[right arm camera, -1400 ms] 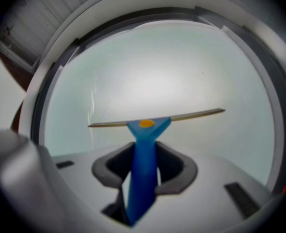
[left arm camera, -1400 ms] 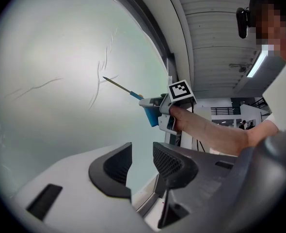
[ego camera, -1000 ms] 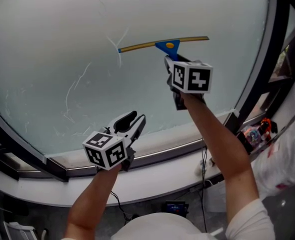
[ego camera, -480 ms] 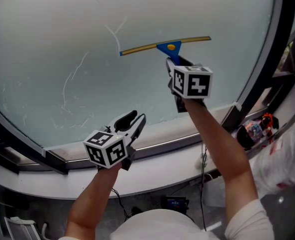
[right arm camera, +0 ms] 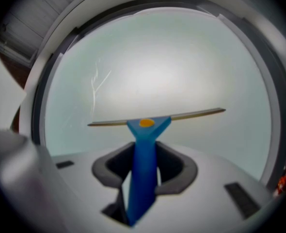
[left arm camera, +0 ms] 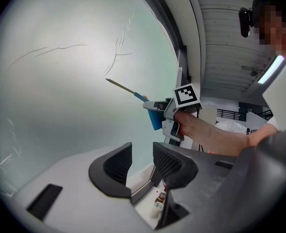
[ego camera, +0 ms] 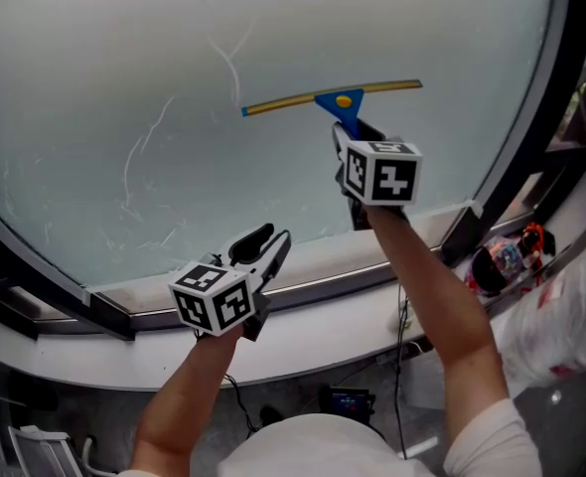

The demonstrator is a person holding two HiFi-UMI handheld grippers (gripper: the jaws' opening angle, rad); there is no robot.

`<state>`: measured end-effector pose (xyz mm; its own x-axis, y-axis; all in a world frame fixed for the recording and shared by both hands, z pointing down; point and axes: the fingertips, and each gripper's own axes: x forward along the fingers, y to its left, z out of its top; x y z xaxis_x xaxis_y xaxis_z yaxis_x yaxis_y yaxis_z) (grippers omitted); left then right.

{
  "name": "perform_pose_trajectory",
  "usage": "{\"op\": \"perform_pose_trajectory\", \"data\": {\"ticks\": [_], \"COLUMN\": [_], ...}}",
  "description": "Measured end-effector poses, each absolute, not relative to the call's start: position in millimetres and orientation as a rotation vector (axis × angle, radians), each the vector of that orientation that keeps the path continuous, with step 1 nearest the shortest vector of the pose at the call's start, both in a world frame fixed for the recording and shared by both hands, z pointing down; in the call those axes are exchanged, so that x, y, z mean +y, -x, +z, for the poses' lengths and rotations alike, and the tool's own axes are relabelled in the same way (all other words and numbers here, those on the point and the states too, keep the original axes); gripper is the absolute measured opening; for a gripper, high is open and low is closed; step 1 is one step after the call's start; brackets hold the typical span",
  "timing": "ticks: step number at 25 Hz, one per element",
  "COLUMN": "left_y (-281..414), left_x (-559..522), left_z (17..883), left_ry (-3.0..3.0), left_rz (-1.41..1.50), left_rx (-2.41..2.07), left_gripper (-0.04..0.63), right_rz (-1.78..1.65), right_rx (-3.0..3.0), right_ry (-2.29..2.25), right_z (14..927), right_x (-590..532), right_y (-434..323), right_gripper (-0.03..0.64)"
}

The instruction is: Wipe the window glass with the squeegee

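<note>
A blue-handled squeegee [ego camera: 338, 99] with a long yellowish blade lies flat against the frosted window glass [ego camera: 124, 58]. My right gripper [ego camera: 351, 135] is shut on its blue handle [right arm camera: 143, 174], and the blade [right arm camera: 155, 118] spans the view just beyond the jaws. From the side, the left gripper view shows the squeegee [left arm camera: 133, 91] pressed to the glass. My left gripper [ego camera: 258, 241] hangs lower left, near the sill, jaws apart and empty [left arm camera: 140, 161]. Thin streaks [ego camera: 144, 157] mark the glass left of the blade.
A dark window frame [ego camera: 531, 117] runs up the right side and a white sill [ego camera: 303, 316] curves below the glass. Small bottles and a white bag [ego camera: 561, 306] sit at the lower right. Cables hang under the sill.
The squeegee and right gripper have slid slightly down and right on the glass. The left gripper has barely moved.
</note>
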<state>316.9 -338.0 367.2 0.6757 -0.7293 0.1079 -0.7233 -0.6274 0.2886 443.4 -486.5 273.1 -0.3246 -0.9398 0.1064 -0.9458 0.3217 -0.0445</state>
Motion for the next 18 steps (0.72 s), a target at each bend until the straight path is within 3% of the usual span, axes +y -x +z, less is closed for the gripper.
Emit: {"op": "perform_pose_trajectory", "data": {"ticks": [18], "left_y": [-316.3], "left_x": [-336.4], "left_z": [396.1], "left_ry": [-2.533], "left_rz": [0.006], "left_rx": [-1.134], "left_gripper": [0.156], "right_rz": [0.244], "right_rx": [-2.467], "right_ry": [-1.768], "right_z": [337.9], "right_x": [-484.4], "right_y": [-441.7], "right_gripper": [0.147]}}
